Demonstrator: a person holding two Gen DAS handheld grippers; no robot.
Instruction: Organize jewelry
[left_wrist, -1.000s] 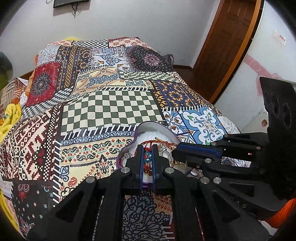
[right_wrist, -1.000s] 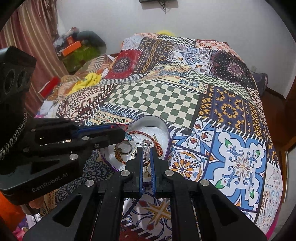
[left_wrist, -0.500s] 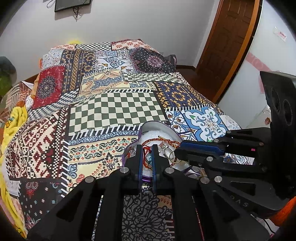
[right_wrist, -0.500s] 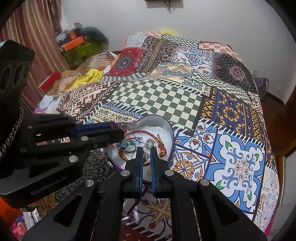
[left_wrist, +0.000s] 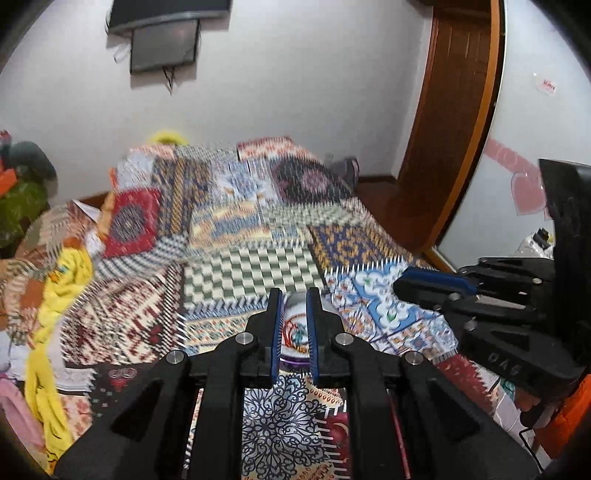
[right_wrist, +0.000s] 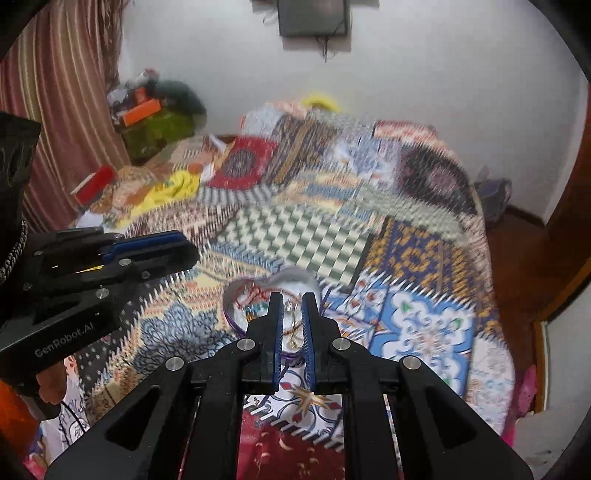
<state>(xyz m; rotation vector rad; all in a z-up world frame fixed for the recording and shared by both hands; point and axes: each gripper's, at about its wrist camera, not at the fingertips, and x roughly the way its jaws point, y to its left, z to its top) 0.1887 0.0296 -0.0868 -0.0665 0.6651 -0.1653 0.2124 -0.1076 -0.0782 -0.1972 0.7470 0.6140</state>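
Observation:
A heart-shaped purple-rimmed jewelry dish (right_wrist: 236, 295) lies on the patchwork bedspread (right_wrist: 424, 332), holding several bracelets and rings (right_wrist: 255, 299). In the left wrist view the dish (left_wrist: 295, 325) shows through the narrow gap of my left gripper (left_wrist: 294, 295), which holds nothing. My right gripper (right_wrist: 292, 299) is also nearly shut and empty, hovering just above the near side of the dish. The right gripper appears in the left wrist view (left_wrist: 432, 280), and the left gripper appears in the right wrist view (right_wrist: 155, 247). Both views are motion-blurred.
A yellow cloth (left_wrist: 66, 280) and clutter lie at the bed's left side. A wooden door (left_wrist: 454, 110) stands at the right. A striped curtain (right_wrist: 55, 92) hangs at the left. A dark screen (right_wrist: 314, 16) hangs on the far wall.
Both grippers have pulled back and tilted up from the dish, so more wall shows. The dish now looks smaller and farther. Both stay nearly shut and empty.

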